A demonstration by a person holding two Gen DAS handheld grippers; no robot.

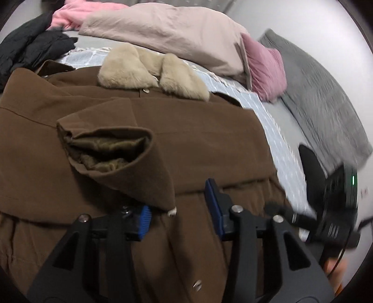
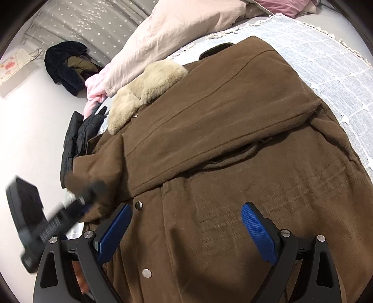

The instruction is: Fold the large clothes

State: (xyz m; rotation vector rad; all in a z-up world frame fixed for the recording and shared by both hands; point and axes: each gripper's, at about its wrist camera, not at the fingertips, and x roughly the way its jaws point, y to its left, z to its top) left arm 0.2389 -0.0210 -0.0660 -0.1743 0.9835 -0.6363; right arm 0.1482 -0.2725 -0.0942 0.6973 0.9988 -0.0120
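Item: brown coat, large, with a beige fur collar. Location: spread across a bed, on a pale blue checked blanket with a fringed edge. Condition: partly folded; one sleeve lies across the body, its open cuff showing an olive lining. Metal snap buttons run down the front (one shows near the lower edge of the left wrist view).

Left gripper: blue-padded jaws partway open, nothing between them; the sleeve cuff lies just beside the left pad, and whether it touches cannot be told.

Right gripper: jaws wide apart above the lower front of the coat, holding nothing. It appears blurred at the right edge of the left wrist view, over the blanket.

Other contents of the bed: a pale pink-beige duvet beyond the collar; a mauve pillow beside it; a grey cover at the right; a black padded garment at the left; a light pink garment behind that.
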